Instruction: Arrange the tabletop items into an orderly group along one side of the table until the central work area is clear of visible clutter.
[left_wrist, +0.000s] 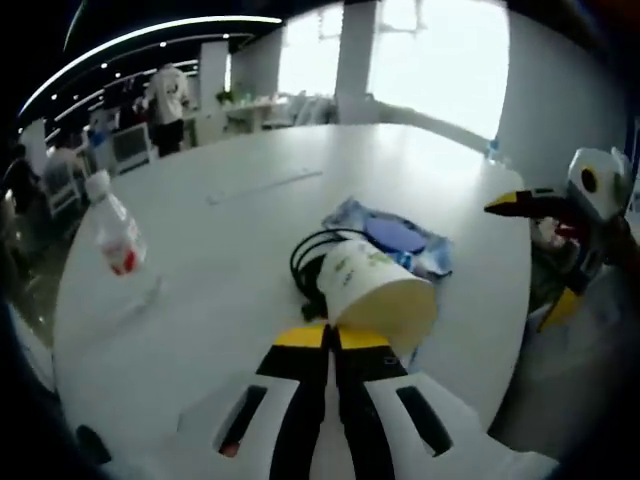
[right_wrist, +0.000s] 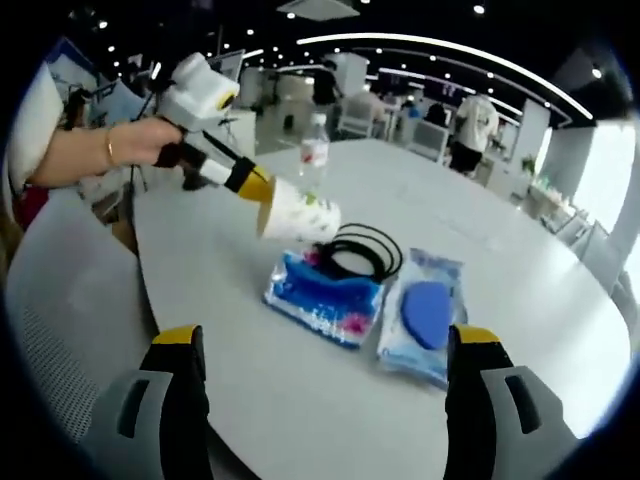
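Note:
My left gripper (left_wrist: 333, 335) is shut on the rim of a white paper cup (left_wrist: 378, 287), which is tipped on its side just above the table. In the right gripper view that left gripper (right_wrist: 245, 181), held in a person's hand, grips the same cup (right_wrist: 300, 216). Beyond the cup lie a coiled black cable (left_wrist: 308, 256) (right_wrist: 366, 250), a blue snack pack (right_wrist: 322, 295) and a blue wipes pack (right_wrist: 426, 316) (left_wrist: 400, 240). My right gripper (right_wrist: 325, 338) is open just short of the packs, holding nothing; it shows at the table's right edge (left_wrist: 535, 250).
A clear water bottle (left_wrist: 115, 235) (right_wrist: 313, 150) with a red label stands apart on the white round table (left_wrist: 230, 330) (right_wrist: 300, 420). A grey chair (right_wrist: 55, 300) sits at the table edge. Desks, chairs and people are far behind.

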